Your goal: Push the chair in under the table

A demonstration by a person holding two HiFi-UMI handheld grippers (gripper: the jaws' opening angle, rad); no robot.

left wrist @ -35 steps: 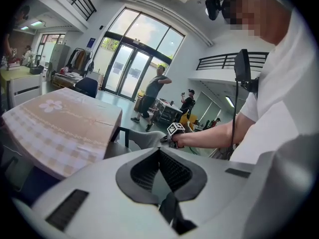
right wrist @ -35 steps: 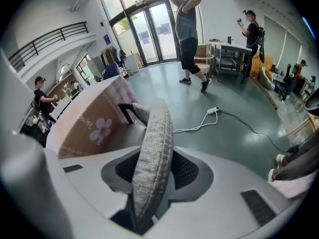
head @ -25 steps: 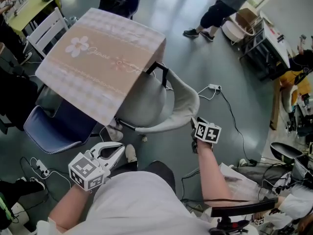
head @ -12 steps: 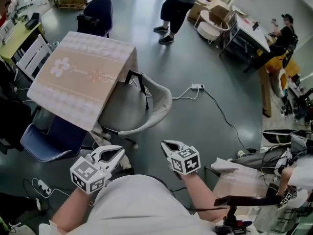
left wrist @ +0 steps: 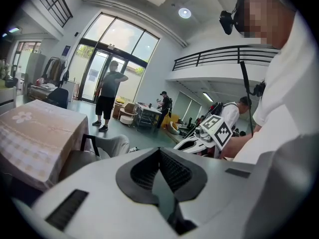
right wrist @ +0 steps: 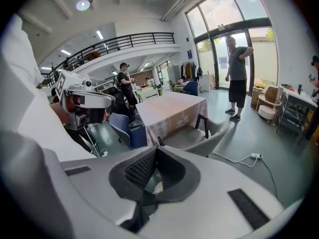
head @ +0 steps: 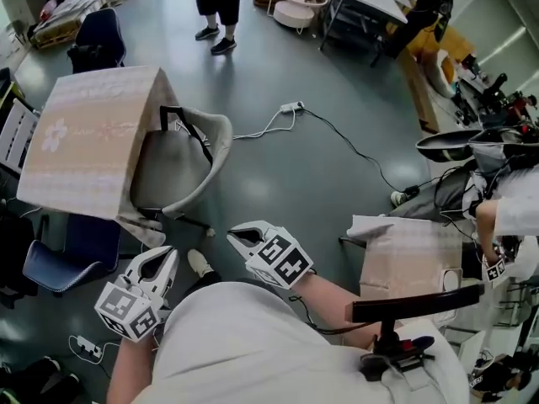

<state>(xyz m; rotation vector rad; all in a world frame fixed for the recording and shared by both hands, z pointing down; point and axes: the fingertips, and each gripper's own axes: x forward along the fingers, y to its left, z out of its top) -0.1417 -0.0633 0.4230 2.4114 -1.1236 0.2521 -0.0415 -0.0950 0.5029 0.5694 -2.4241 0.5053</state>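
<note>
Your left gripper (head: 158, 257) is closed, with nothing between its jaws. Your right gripper (head: 239, 236) is closed and empty too. Both hang close to your body, well apart from the chair. The grey shell chair with a black frame (head: 173, 162) stands at about 11 o'clock from your grippers. Its seat is tucked partly under the edge of the bench draped in a beige checked cloth (head: 84, 141), and its backrest is on the 3 o'clock side. A blue padded chair (head: 59, 257) sits at the bench's 6 o'clock side.
</note>
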